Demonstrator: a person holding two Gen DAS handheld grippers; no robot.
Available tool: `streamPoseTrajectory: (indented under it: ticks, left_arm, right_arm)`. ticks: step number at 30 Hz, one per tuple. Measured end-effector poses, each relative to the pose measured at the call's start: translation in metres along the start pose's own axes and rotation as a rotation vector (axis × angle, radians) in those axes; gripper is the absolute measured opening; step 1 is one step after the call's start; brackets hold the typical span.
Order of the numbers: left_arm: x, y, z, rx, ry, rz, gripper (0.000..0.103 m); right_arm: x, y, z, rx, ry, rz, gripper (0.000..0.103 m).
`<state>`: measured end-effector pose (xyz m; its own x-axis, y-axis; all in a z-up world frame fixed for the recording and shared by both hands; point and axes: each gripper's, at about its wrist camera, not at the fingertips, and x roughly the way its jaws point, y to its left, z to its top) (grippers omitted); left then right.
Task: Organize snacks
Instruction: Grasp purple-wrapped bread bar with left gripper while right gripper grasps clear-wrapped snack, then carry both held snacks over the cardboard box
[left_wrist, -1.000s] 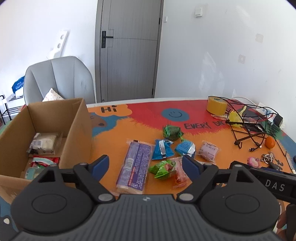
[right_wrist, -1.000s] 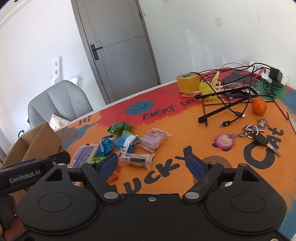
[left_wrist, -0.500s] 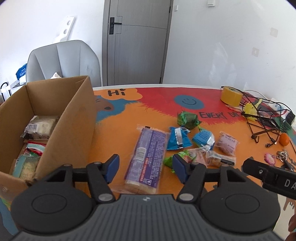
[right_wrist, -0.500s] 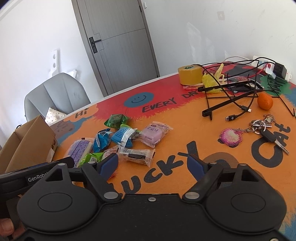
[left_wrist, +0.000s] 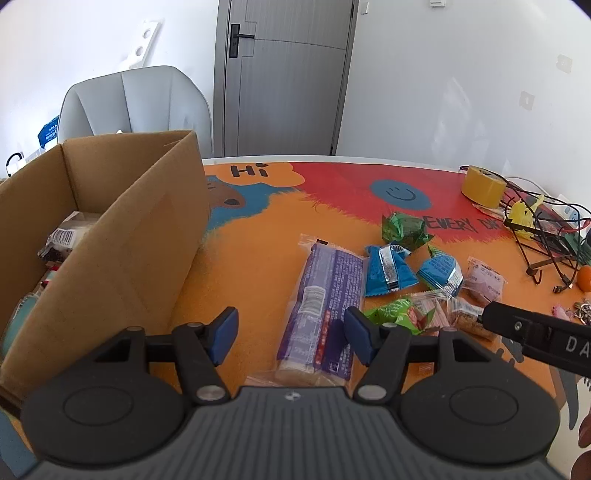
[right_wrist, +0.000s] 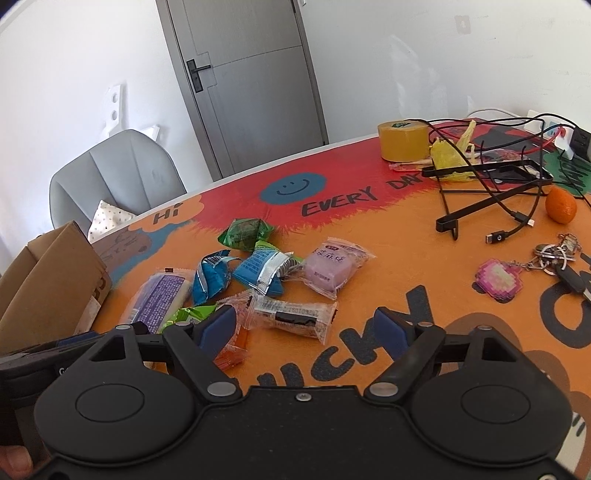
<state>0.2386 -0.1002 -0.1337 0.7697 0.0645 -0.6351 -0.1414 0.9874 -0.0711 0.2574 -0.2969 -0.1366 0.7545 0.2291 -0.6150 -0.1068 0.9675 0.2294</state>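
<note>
On the table (left_wrist: 258, 236), beside the cardboard box (left_wrist: 122, 236):
Left gripper (left_wrist: 290, 334): hung released, straddling the purple snack bar (left_wrist: 325, 291).
Right gripper (right_wrist: 304, 326): released, above the clear-wrapped snack (right_wrist: 291, 314).

The open brown cardboard box (left_wrist: 122, 236) runs off the left edge of the left wrist frame, and its near wall hides most of the packets inside. The long purple wrapped snack bar (left_wrist: 325, 306) has its near end behind the left gripper's body. At the right edge, the small orange fruit (left_wrist: 584, 277) is cut off.
</note>
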Motion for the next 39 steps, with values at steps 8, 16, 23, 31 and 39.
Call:
streamPoseTrajectory:
  ticks: [8,16,23,31,39]
  left_arm:
    - [0.008,-0.007,-0.007,0.01,0.032,-0.03,0.063]
    - [0.014,-0.009,-0.008,0.016,0.026,-0.02,0.046]
    - [0.012,-0.007,-0.006,0.005,0.022,-0.028,0.035]
    - [0.005,-0.013,-0.011,0.034,0.027,-0.04,0.035]
    - [0.009,-0.022,-0.016,0.067,0.002,-0.017,0.036]
  right_arm:
    - [0.02,0.006,0.004,-0.005,0.019,0.012,0.079]
    - [0.034,0.014,0.003,-0.027,0.022,-0.012,0.077]
    - [0.036,0.014,-0.001,-0.063,0.022,-0.067,0.065]
    - [0.021,0.006,-0.008,-0.062,0.027,-0.071,0.05]
    - [0.002,-0.009,-0.018,-0.03,0.02,-0.083,0.05]
